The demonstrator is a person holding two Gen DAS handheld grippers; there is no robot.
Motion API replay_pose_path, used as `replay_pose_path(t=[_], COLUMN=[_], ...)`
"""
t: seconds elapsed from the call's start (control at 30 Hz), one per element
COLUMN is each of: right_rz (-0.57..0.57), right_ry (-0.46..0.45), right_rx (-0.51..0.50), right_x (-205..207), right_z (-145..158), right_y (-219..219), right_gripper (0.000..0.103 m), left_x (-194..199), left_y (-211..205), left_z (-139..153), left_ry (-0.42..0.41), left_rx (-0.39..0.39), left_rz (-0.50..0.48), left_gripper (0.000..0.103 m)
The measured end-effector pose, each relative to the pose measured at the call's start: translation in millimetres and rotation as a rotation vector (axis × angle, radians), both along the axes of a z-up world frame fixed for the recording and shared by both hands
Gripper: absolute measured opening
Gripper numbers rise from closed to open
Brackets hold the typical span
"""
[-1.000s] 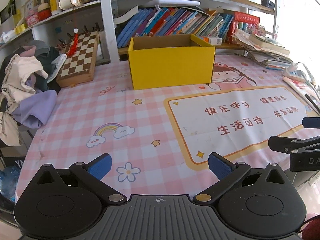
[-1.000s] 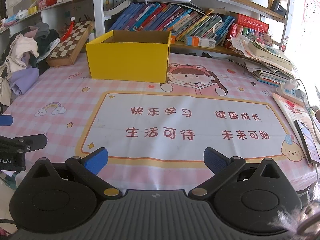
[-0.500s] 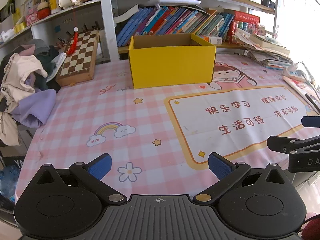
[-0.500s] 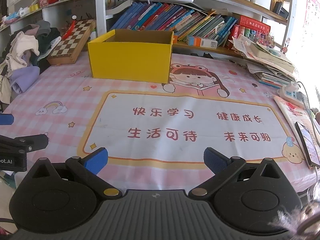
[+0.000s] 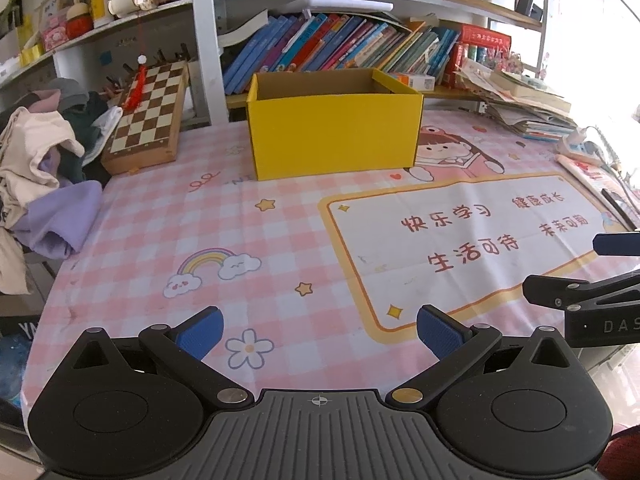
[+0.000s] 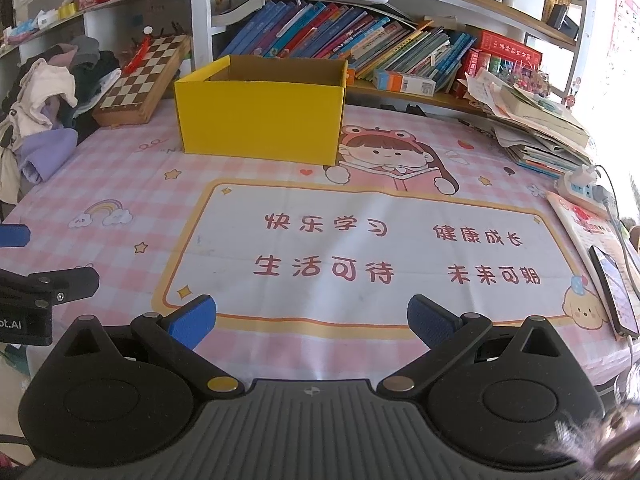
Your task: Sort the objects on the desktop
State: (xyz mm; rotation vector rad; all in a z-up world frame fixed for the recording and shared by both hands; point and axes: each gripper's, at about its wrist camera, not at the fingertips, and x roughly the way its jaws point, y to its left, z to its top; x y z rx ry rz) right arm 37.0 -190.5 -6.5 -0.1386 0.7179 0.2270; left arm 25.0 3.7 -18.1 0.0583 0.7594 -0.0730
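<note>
A yellow cardboard box stands open-topped at the back of the desk; its inside is hidden from both views. My left gripper hovers open over the near left of the pink checked desk mat, nothing between its blue pads. My right gripper is open too, low over the mat's white text panel, holding nothing. Each gripper shows at the edge of the other's view: the right one as a black arm, the left one likewise.
A wooden chessboard case leans at the back left beside a heap of clothes. A row of books fills the shelf behind the box. Stacked papers, a power strip and a phone line the right edge.
Both grippers have crept slightly forward toward the box; the scene looks a little nearer. Neither jaw opening has altered.
</note>
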Motion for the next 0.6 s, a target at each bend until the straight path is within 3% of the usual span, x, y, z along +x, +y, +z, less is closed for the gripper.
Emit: replay_pose_path(t=[0.6], right_rz=[-0.008], right_ry=[0.010], right_rx=[-0.008], right_x=[5.0], right_z=[-1.7], right_y=[-3.3], right_gripper=[0.103], left_x=[6.4], left_y=[-1.1], left_z=[-2.6], left_ry=[0.009], left_rx=[-0.015], left_rz=[0.005], left_gripper=[0.103])
